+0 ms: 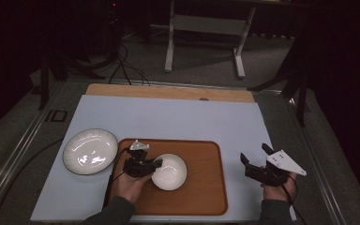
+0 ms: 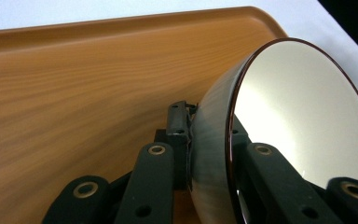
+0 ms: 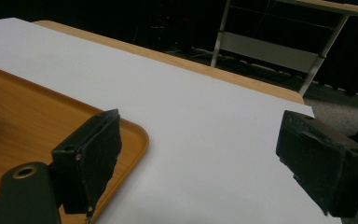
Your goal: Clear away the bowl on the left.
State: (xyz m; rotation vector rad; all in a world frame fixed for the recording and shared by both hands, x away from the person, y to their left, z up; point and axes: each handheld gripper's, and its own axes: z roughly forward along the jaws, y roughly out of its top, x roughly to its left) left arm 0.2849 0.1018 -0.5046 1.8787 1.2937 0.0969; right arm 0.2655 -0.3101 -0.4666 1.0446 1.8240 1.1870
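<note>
Bowl (image 1: pixel 169 171), white with a dark rim, sits on the wooden tray (image 1: pixel 206 187), its left rim clamped between the left gripper's (image 1: pixel 143 165) fingers (image 2: pixel 154 177). Right gripper (image 1: pixel 258 161) hovers beside the tray over the table (image 1: pixel 187 117), fingers (image 3: pixel 91 154) spread apart. A ribbed plate (image 1: pixel 90 151) lies left of the tray.

Ribbed plate (image 1: pixel 90 151) left of wooden tray (image 1: pixel 206 187)

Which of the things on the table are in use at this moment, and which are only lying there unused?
In use:
- white bowl, its rim clamped by the left gripper
- wooden tray, under the bowl

Lying unused:
- ribbed white plate, on the white mat left of the tray
- right gripper, open, holding nothing
</note>
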